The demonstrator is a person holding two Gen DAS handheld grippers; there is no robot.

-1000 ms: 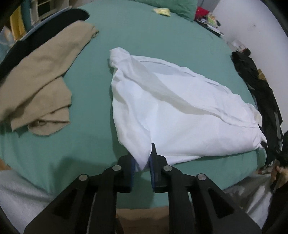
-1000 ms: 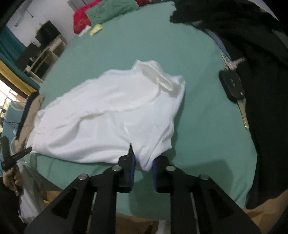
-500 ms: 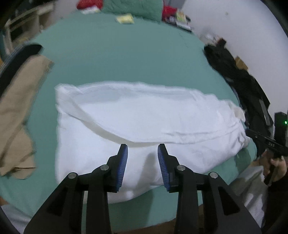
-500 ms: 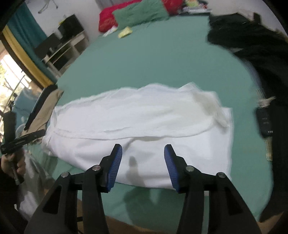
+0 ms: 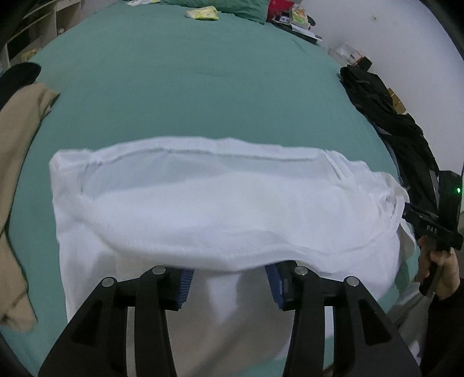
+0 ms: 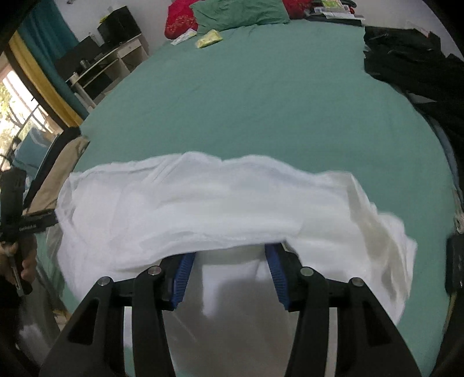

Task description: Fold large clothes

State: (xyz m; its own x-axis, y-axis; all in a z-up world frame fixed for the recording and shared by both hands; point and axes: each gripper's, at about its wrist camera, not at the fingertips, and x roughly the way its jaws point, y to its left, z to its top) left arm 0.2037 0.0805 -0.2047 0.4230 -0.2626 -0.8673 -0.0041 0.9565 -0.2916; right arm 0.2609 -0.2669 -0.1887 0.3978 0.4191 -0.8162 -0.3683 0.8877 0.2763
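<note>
A large white garment (image 5: pixel 220 203) lies folded into a long band across the near edge of the green bed (image 5: pixel 203 87). It also shows in the right wrist view (image 6: pixel 203 203). My left gripper (image 5: pixel 229 282) is open, its blue-padded fingertips tucked under the garment's raised near fold towards the left half. My right gripper (image 6: pixel 230 278) is open in the same way under the near fold towards the right half. Neither holds cloth. The right gripper's body shows at the garment's right end (image 5: pixel 435 229), the left one at its left end (image 6: pixel 17 208).
A tan garment (image 5: pixel 17 174) lies on the bed's left side. A black clothes pile (image 5: pixel 385 121) lies along the right edge by the wall. Pillows (image 6: pixel 237 14) and a yellow packet (image 6: pixel 208 39) sit at the far end. A shelf (image 6: pixel 107 66) stands left.
Both grippers let go of the garment's corners and opened wide. The garment now lies as a long band, and both grippers have moved forward under its near fold.
</note>
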